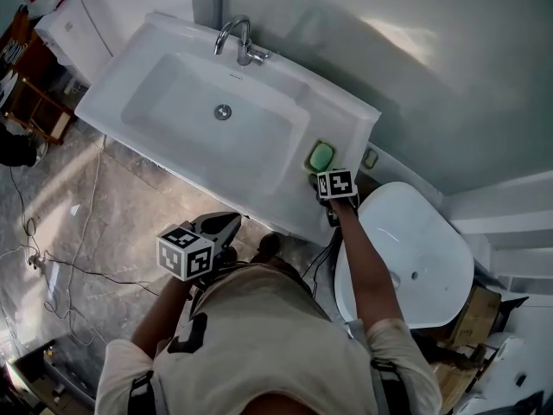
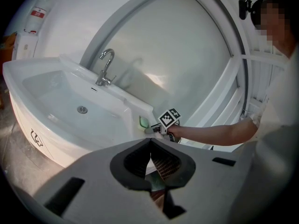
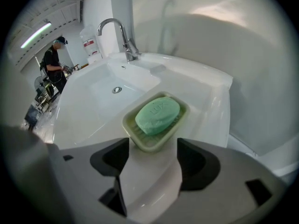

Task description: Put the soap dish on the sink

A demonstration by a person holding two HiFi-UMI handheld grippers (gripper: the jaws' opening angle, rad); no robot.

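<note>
A pale green soap dish (image 3: 156, 121) holding a green soap bar (image 3: 158, 116) rests flat on the right ledge of the white sink (image 3: 205, 97). In the head view the dish (image 1: 321, 156) sits near the sink's (image 1: 285, 180) right front corner. My right gripper (image 3: 153, 160) stands open just behind the dish. Its near edge lies between the pads, which are apart from it. The head view shows this gripper (image 1: 320, 178) pointing down at the ledge. My left gripper (image 2: 150, 160) is shut on nothing and is held low in front of the sink (image 2: 28, 69), close to my body (image 1: 220, 226).
A chrome faucet (image 1: 238, 41) stands at the back of the basin. A white toilet bowl (image 1: 415, 249) stands right of the sink. Cables (image 1: 52, 266) trail over the tiled floor at left, near a wooden rack (image 1: 34, 102). A person (image 3: 53, 59) stands far behind.
</note>
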